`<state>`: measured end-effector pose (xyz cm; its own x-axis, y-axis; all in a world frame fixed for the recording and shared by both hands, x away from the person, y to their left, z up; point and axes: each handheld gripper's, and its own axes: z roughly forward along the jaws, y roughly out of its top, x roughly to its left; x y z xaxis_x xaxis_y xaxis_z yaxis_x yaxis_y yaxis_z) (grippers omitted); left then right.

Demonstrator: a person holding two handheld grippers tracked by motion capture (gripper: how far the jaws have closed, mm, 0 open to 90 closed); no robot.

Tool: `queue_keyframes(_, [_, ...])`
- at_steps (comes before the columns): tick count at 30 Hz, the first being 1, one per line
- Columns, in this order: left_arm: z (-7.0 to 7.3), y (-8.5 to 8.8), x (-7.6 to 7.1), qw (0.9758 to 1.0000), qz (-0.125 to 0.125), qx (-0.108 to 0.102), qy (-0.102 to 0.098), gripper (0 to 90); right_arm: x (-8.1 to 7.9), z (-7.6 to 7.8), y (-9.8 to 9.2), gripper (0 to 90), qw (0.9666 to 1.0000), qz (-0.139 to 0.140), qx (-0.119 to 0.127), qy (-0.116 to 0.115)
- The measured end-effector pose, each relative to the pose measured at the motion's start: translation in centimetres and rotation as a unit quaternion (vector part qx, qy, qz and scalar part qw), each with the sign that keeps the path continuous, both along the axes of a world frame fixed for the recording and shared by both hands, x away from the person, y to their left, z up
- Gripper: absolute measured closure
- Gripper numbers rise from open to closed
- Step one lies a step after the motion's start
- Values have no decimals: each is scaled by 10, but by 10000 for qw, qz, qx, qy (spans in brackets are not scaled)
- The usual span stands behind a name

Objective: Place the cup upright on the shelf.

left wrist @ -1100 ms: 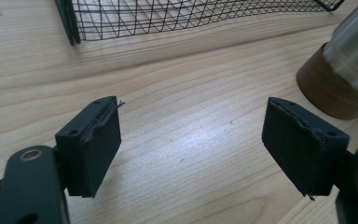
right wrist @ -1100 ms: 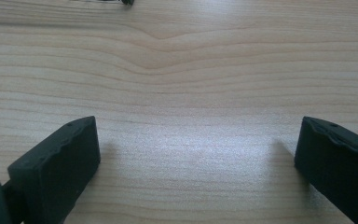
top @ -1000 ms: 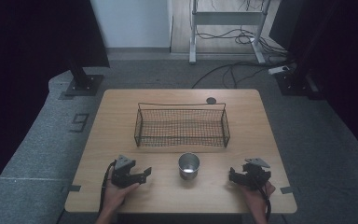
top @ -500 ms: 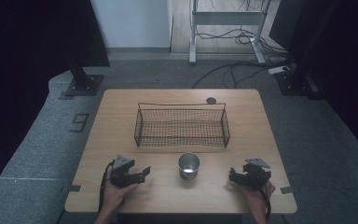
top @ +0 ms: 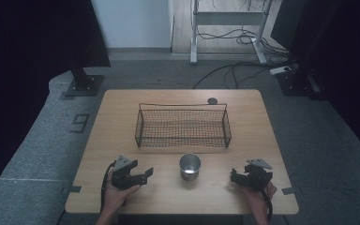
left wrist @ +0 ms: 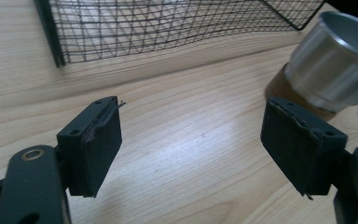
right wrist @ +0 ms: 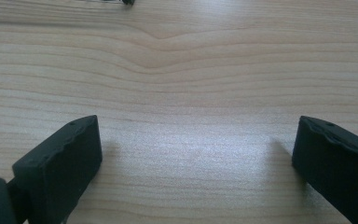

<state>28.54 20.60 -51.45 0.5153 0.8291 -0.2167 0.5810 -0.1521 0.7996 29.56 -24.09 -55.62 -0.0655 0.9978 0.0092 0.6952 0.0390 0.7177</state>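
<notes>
A shiny metal cup [top: 190,165] stands upright near the table's front edge, just in front of a black wire basket [top: 183,127]. My left gripper [top: 145,174] rests on the wood to the left of the cup, jaws wide open and empty. In the left gripper view the cup [left wrist: 336,65] sits beyond the right jaw, apart from it, and the basket [left wrist: 168,23] crosses the top; the left gripper [left wrist: 193,123] holds nothing. My right gripper [top: 234,177] lies right of the cup, open, and in its own view the right gripper [right wrist: 196,140] frames bare wood.
The wooden table [top: 122,117] has a small black disc [top: 212,101] behind the basket. A basket corner [right wrist: 128,2] peeks in at the top of the right gripper view. Dark stands and cables lie on the grey floor beyond the table.
</notes>
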Motion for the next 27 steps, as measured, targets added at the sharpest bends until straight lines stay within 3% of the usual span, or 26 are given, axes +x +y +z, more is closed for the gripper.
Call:
queue_keyframes(9, [8,-8,-3,9997,-185,-120,-39,199,0,0,0,15,10000,1,-1,-2])
queue_keyframes(27, [11,-32,-5,9982,-580,-125,-8,190,0,0,0,15,10000,1,-1,-2])
